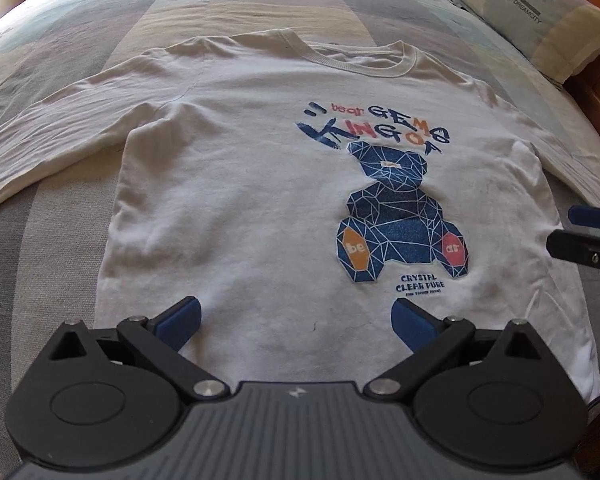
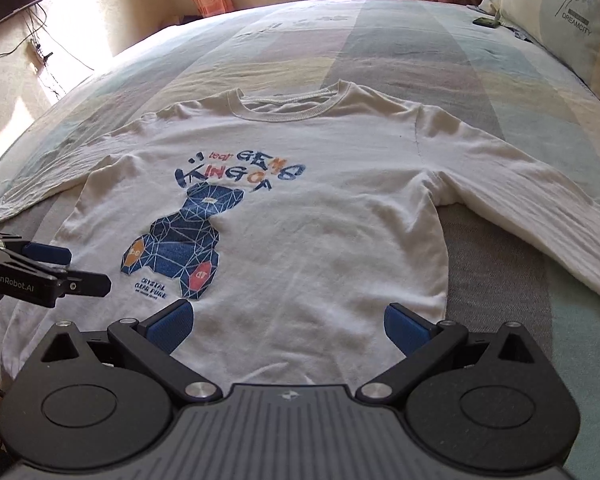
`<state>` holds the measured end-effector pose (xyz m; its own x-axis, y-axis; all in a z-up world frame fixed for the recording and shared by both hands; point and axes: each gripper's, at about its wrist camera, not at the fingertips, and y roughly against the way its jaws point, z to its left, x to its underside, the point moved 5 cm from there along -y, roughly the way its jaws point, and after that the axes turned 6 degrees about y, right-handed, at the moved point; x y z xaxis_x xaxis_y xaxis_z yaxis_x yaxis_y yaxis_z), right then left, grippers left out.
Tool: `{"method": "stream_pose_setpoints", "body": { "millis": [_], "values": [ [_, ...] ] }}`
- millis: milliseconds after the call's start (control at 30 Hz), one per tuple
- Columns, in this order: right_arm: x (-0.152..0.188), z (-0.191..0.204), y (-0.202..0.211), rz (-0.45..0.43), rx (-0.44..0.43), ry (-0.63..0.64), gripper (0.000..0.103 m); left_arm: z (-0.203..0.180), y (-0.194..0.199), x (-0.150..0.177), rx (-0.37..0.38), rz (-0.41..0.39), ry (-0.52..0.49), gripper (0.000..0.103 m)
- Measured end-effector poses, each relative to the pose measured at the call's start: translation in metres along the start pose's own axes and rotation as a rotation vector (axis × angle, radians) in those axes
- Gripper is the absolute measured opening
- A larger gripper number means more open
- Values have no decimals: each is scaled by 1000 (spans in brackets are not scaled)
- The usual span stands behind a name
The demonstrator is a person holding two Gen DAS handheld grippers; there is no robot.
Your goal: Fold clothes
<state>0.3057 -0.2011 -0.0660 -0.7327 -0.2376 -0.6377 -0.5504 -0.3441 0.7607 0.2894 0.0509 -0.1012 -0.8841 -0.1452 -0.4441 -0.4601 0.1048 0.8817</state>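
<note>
Left wrist: white long-sleeve shirt (image 1: 260,208) flat, front up, bear print (image 1: 400,216); both grippers' fingers (image 1: 180,322) spread, empty.

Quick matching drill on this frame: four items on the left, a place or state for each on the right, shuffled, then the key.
Items
1. white shirt
2. bear print
3. pillow
4. left gripper

Place or state
A. open, holding nothing, over the hem
B. far right corner of the bed
C. spread flat, front up, sleeves out to the sides
D. blue, on the shirt's front below the lettering

Pairs: 1-C, 2-D, 3-B, 4-A
</note>
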Motion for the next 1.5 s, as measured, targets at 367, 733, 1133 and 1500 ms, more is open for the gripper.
{"method": "stream_pose_setpoints", "body": {
  "millis": [367, 733, 1133, 1500],
  "values": [
    [-42, -60, -75, -61, -51, -70, 103, 1, -1, 17, -92, -32, 59, 102],
    [-18, -38, -70, -3, 23, 187, 103, 13, 18, 23, -135, -18, 106, 102],
    [-23, -26, -66, 81, 119, 148, 103, 21, 21, 46, -131, -112, 24, 102],
    [57, 54, 31, -66, 20, 170, 103, 24, 69, 83, 24, -304, -111, 102]
  ]
}}
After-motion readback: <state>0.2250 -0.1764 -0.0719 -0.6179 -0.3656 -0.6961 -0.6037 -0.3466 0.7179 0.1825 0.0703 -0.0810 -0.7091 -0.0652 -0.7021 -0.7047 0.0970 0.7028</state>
